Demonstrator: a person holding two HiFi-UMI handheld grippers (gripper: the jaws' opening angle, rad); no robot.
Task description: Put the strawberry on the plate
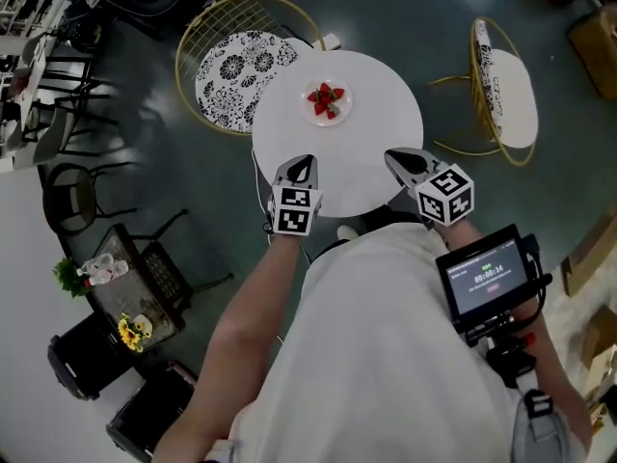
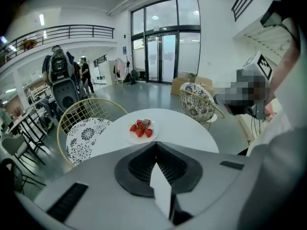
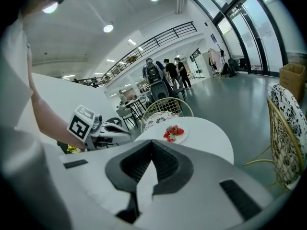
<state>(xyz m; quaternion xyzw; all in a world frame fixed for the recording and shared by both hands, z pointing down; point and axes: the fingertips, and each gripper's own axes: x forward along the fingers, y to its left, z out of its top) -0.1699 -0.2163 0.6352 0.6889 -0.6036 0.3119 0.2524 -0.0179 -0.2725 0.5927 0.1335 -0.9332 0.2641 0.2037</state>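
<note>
Several red strawberries [image 1: 326,99] lie together on a small white plate [image 1: 310,115] at the far side of the round white table [image 1: 376,162]. My left gripper [image 1: 302,162] hovers over the table's near edge, shut with nothing between its jaws. My right gripper [image 1: 395,157] is beside it to the right, also shut and empty. Both point toward the plate from well short of it. The left gripper view has the strawberries [image 2: 140,128] beyond its closed jaw tips [image 2: 155,145]. The right gripper view also shows the strawberries [image 3: 173,132] past its tips [image 3: 152,143].
A gold wire chair with a patterned cushion [image 1: 236,66] stands at the table's far left, and another [image 1: 501,85] at the right. Dark chairs and a small side table with flowers [image 1: 125,307] stand to my left. People stand far back [image 2: 62,66].
</note>
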